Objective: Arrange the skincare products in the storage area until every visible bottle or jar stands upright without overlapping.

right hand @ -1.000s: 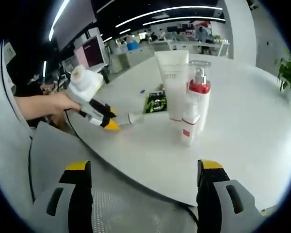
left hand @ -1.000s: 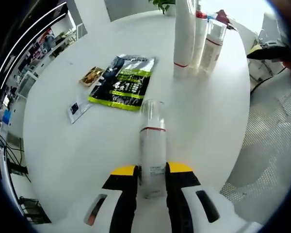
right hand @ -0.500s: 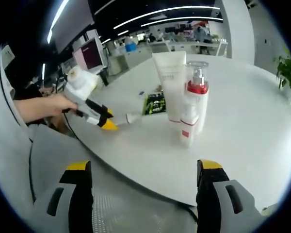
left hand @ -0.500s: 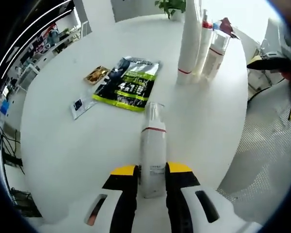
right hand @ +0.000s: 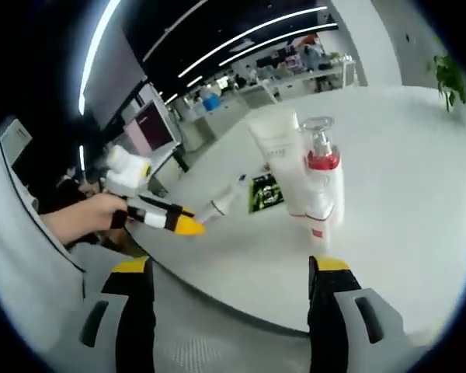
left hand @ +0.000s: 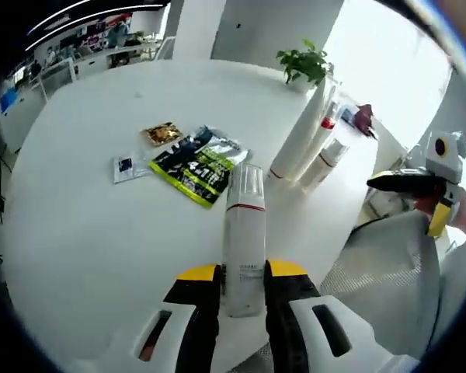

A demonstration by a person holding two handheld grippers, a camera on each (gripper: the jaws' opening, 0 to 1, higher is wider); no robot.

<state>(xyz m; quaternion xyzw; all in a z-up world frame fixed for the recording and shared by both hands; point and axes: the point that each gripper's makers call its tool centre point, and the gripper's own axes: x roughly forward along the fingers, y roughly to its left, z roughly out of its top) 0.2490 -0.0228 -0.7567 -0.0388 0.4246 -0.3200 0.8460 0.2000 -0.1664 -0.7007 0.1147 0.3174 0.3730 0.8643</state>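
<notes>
In the left gripper view, a small dark-printed sachet (left hand: 125, 166) lies furthest left on the round white table (left hand: 78, 225), with a gold sachet (left hand: 161, 134) just beyond it and a black-and-green foil pouch (left hand: 199, 164) beside both. The left gripper (left hand: 243, 273) has its yellow-tipped jaws closed on the base of a white bottle with a red band and clear cap (left hand: 245, 227), which points away over the table. Further right, three products stand upright close together: a tall white tube (left hand: 299, 138), a red-collared pump bottle (left hand: 321, 136) and a smaller white bottle (left hand: 325, 162). A potted plant (left hand: 305, 64) sits behind them. At the far right, the right gripper (left hand: 396, 182) shows at the table's edge.

In the right gripper view, a hand (right hand: 84, 219) at the left holds the left gripper, the held bottle angled above the table. The standing trio is at centre, touching or overlapping in line of sight. The right gripper's jaws are spread wide with nothing between them.
</notes>
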